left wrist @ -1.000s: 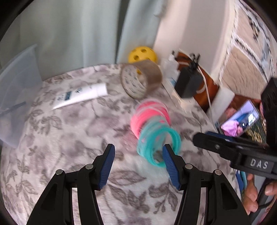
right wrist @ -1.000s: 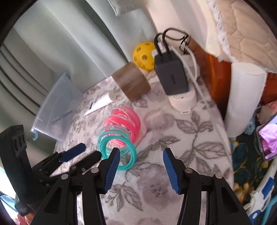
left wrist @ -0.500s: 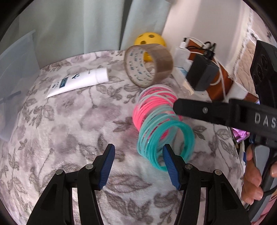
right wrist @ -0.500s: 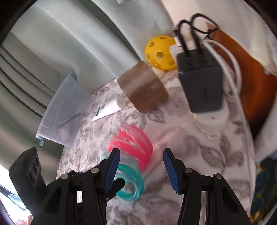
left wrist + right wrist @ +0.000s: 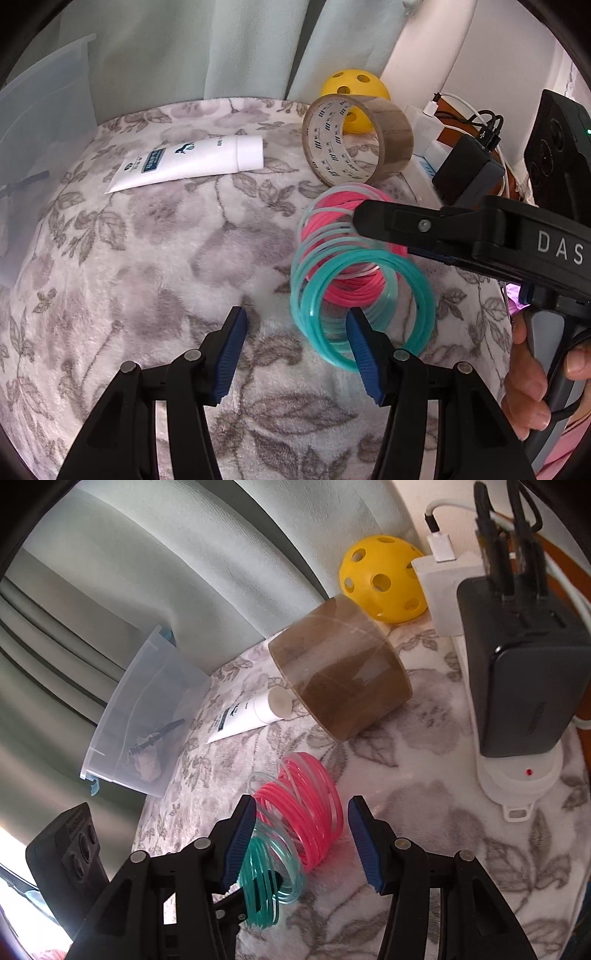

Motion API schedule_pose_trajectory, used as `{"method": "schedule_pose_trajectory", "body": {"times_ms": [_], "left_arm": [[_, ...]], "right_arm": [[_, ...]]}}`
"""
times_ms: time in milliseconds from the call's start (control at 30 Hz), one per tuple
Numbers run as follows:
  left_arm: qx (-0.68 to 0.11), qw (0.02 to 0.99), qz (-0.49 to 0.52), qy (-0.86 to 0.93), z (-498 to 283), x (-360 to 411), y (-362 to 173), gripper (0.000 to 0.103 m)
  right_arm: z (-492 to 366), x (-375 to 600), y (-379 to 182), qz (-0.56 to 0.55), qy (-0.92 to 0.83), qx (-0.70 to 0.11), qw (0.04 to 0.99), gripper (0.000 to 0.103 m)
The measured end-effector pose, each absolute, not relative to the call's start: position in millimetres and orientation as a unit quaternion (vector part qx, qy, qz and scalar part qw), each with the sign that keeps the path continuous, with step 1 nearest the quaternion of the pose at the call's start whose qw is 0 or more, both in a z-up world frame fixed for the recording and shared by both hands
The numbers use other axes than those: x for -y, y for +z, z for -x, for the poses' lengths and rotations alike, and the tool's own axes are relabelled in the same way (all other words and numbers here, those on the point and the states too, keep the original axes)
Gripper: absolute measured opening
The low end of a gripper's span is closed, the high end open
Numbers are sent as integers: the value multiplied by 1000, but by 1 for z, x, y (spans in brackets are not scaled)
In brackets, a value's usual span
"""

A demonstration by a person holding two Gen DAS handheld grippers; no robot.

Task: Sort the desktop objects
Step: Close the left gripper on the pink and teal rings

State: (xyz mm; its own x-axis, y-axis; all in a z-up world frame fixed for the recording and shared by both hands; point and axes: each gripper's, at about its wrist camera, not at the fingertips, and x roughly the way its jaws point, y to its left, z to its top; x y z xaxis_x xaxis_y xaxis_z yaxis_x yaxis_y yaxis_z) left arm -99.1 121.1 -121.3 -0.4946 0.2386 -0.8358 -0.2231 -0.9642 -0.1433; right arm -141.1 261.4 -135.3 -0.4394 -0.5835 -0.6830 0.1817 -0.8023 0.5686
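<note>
Both tools point(image 5: 295, 347) point(image 5: 301, 836) wide apart, hand-held.

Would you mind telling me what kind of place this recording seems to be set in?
Most likely a home, probably a bedroom corner. A small table under a floral fleece cloth stands against pale green curtains, a charger sits plugged into a power strip, and household odds such as a tape roll lie about.

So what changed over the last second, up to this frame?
The right tongs came forward over the spring toy, whose pink end now sits between their open fingers; in the left view they reach across above it. The left tongs closed in too, one finger by the teal coils, also open. Nothing is gripped yet. The toy, tape roll, tube, ball and bin kept their places.
</note>
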Motion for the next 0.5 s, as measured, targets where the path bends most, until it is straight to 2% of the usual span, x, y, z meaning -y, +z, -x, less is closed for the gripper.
{"method": "schedule_pose_trajectory", "body": {"times_ms": [500], "left_arm": [[31,149,484,862,104,-116,-119,22]], "right_arm": [[128,-252,-132,-472,-821,230,226,51]]}}
